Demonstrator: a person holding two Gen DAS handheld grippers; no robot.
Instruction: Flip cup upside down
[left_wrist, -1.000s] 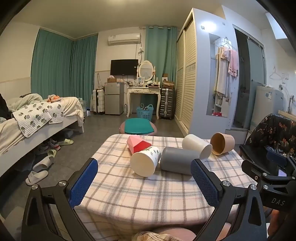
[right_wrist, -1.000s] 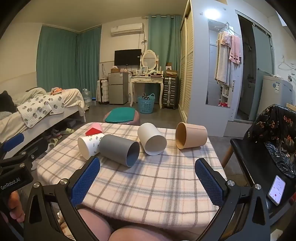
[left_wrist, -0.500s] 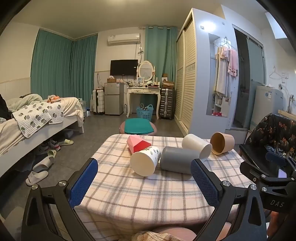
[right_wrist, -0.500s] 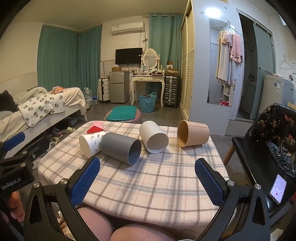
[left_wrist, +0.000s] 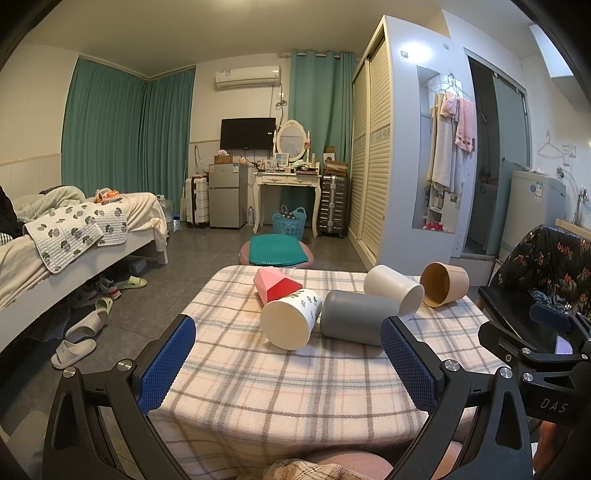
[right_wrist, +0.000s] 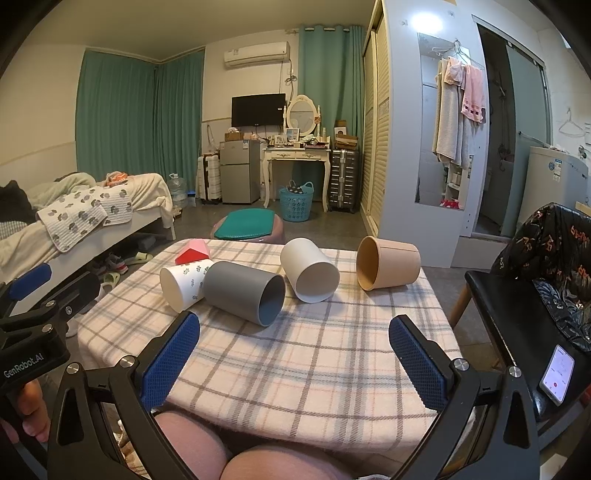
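- Five cups lie on their sides in a loose row across the surface (right_wrist: 317, 373), which wears a plaid cloth.
- The leaf-print white cup (left_wrist: 290, 319) points its mouth toward the left camera; a red and pink faceted cup (left_wrist: 275, 284) lies just behind it, touching or nearly so.
- The grey cup (right_wrist: 245, 291) lies just beside the leaf-print cup, close enough that I cannot tell whether they touch; in the right wrist view its open mouth faces the camera.
- The plain white cup (right_wrist: 308, 269) lies to the right of the grey one, near it, mouth toward the right camera.
- The tan cup (right_wrist: 388, 262) lies farthest right, a little apart from the white one, mouth turned toward the left.
- The left tool (left_wrist: 288, 363) hangs over the near edge of the surface with its blue pads spread wide, nothing between them; the leaf-print and grey cups lie ahead of it.
- The right tool (right_wrist: 295, 360) is likewise spread wide and holds nothing, over the near part of the cloth, short of the grey and white cups.
- Each tool shows at the edge of the other's view.
- A phone (right_wrist: 557, 373) with a lit screen rests on a black chair (right_wrist: 517, 317) to the right of the surface.
- Beyond the far edge stands a round stool (left_wrist: 277, 253) with a teal cushion.
- The room holds a bed (left_wrist: 74, 236) at left, teal curtains (left_wrist: 125, 136), a wall TV (left_wrist: 248, 133), a white dressing table (left_wrist: 286, 181) and a louvred wardrobe (left_wrist: 373, 147).
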